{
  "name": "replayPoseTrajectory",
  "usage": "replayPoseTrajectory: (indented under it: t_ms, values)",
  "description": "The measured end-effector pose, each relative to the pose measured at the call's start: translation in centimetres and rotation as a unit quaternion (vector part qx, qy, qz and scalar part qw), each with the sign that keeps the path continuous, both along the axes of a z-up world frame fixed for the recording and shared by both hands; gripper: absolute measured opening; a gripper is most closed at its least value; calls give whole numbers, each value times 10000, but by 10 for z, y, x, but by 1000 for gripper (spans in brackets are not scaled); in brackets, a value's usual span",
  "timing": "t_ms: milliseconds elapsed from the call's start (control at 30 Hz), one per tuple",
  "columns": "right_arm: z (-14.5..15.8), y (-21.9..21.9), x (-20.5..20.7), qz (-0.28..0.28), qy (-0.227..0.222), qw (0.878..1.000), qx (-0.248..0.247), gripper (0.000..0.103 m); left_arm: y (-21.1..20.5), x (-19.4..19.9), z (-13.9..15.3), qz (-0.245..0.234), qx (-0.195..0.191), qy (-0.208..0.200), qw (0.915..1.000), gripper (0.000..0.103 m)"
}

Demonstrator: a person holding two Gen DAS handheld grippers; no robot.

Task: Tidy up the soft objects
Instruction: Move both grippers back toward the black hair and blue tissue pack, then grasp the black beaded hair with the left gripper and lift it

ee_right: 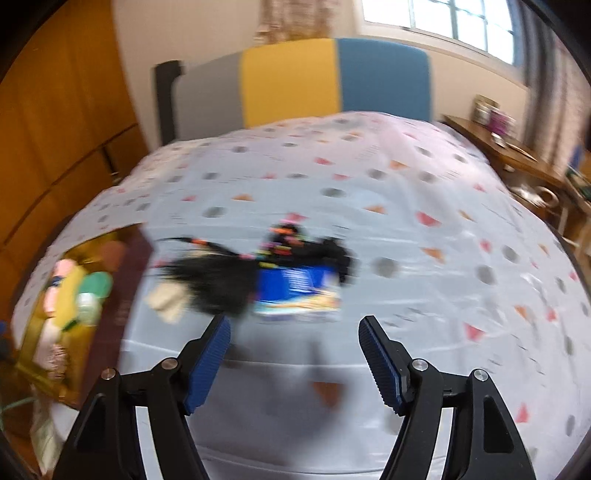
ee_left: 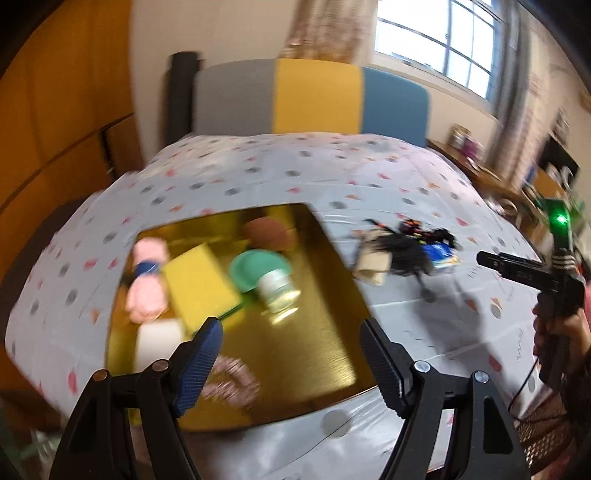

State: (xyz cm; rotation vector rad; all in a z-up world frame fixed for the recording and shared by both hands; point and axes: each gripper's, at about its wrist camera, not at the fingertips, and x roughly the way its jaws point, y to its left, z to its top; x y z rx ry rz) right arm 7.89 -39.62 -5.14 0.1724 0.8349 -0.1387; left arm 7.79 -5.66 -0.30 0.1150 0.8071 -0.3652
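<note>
Surface: we record a table (ee_right: pixel 406 177) under a pale cloth printed with grey dots and pink and orange triangles. Room: behind it a panel in grey, yellow and blue (ee_left: pixel 314 98), a window (ee_left: pixel 439 33) at upper right, orange-brown wooden cabinets (ee_left: pixel 55 110) on the left, and a cluttered wooden side desk (ee_right: pixel 517 155) on the right. Container: one gold tray (ee_left: pixel 325 332) on the left part of the table. Contents, as far as the blur lets us tell: a pink rolled cloth with a blue band (ee_left: pixel 146 280), a yellow sponge (ee_left: pixel 199 288), a green-capped mushroom-shaped toy (ee_left: pixel 266 277), a brown round item (ee_left: pixel 267 232), a white soft block (ee_left: pixel 159 341) and a pinkish ring-shaped item (ee_left: pixel 232 380) at the near edge. Loose on the cloth, right of the tray: a black tufted item with bright beads (ee_right: pixel 229 280), lying partly over a blue printed pack (ee_right: pixel 299 291) and beside a beige piece (ee_right: pixel 166 301). Our left gripper (ee_left: pixel 290 365) hangs over the tray's near edge, jaws released and holding nothing. Our right gripper (ee_right: pixel 295 363) hangs just short of the black tufted item and blue pack, jaws spread and bare.
</note>
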Motion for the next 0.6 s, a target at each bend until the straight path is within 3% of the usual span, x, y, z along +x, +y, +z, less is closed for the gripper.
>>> replayPoseTrajectory:
  t_ms: [233, 367, 533, 600]
  values:
    - [-19, -57, -23, -659, 32, 9971, 386, 73, -76, 19, 4, -819, 328, -6, 9961, 76]
    - [-16, -74, -25, -943, -113, 9915, 888, 73, -125, 42, 1, -1231, 492, 157, 9910, 63]
    - [-9, -77, -26, -1033, -257, 9889, 1037, 76, -184, 79, -12, -1630, 580, 425, 9840, 51]
    - [-7, -78, -27, -1084, -292, 9876, 1093, 76, -204, 94, -20, -1705, 611, 612, 9816, 50]
